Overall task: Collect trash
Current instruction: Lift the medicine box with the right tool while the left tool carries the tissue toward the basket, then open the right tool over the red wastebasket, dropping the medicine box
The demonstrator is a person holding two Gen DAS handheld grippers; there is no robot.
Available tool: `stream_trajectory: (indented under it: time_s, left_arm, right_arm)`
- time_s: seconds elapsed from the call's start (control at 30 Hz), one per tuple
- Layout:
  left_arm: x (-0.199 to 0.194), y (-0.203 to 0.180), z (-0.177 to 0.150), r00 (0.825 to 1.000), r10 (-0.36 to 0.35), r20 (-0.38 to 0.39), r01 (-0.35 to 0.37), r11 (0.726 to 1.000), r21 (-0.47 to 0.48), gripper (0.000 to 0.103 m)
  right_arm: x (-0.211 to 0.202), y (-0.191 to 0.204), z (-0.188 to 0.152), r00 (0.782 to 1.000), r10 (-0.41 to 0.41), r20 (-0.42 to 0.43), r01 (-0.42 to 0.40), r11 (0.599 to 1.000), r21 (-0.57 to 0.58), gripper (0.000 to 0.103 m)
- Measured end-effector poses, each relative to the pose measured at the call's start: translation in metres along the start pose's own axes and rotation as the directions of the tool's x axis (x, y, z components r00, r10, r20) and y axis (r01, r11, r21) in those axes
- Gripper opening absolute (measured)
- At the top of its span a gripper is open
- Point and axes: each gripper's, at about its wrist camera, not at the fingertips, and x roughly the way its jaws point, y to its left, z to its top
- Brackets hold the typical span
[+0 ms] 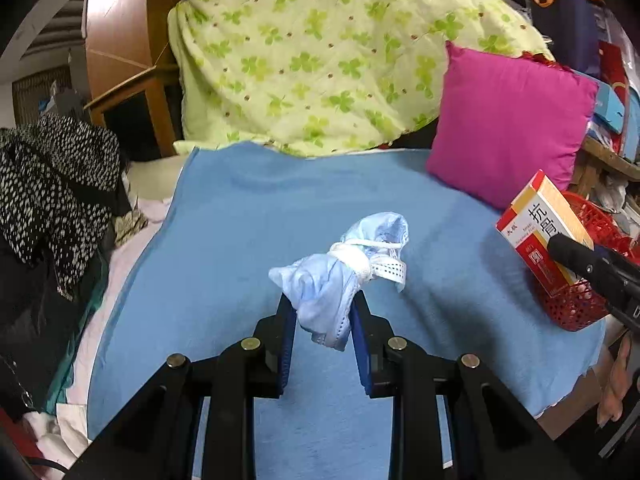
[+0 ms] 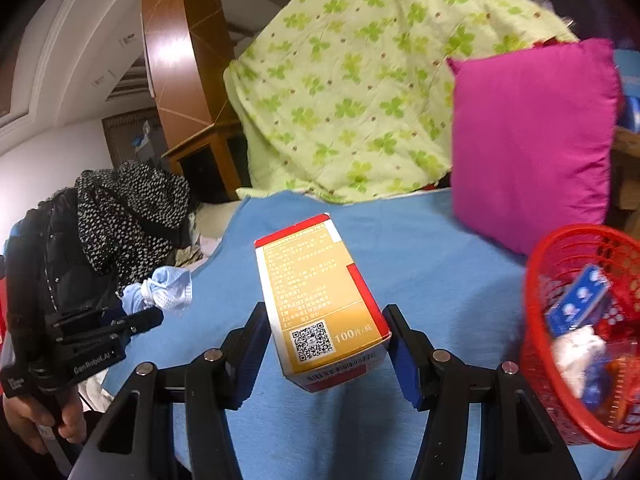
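The left tongs (image 1: 322,312) are nearly closed, pinching a crumpled, knotted blue face mask (image 1: 352,268) held clear above the blue blanket (image 1: 240,208) that covers the bed. The right tongs (image 2: 326,340) stand about half open, their blue pads pressed on the two long sides of a red, white and gold medicine box (image 2: 320,300), which is also off the bed. The red mesh basket (image 2: 560,320) sits at the right edge of the blanket, just in front of the magenta pillow (image 2: 532,140), and already holds a small blue packet and some white crumpled waste. The step in hand looks like carrying both pieces to that basket. To do it well, I would bring the box over the rim first, since it is the nearer, tip it so a short end leads, and open only once it is inside the wall; the mask is soft and its ear loops dangle, so it should be released well over the middle so that nothing snags on the mesh or drapes over the rim. Readable writing: the box shows large Chinese characters on its front, a QR code, a barcode and "100片/瓶" on its back panel; the left tool's body reads "GenRobot.AI".
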Motion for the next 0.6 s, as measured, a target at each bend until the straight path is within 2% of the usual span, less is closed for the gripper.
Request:
stream_trajectory:
  time_s: [0.17,0.6]
  left_arm:
    - [0.0,-0.017,0.007,1.0,-0.022,0.008,0.022,0.999,0.034,0.028]
    - [-0.002,-0.064,0.022,0.998,-0.051,0.028,0.047,0.991,0.125,0.028]
  right_arm:
    - [-0.027,-0.012,-0.003,0.999,-0.023,0.043,0.022,1.0,0.014,0.06]
    - [-0.062,-0.046,-0.004,0.99,-0.063,0.123,0.052,0.994,0.096,0.06]
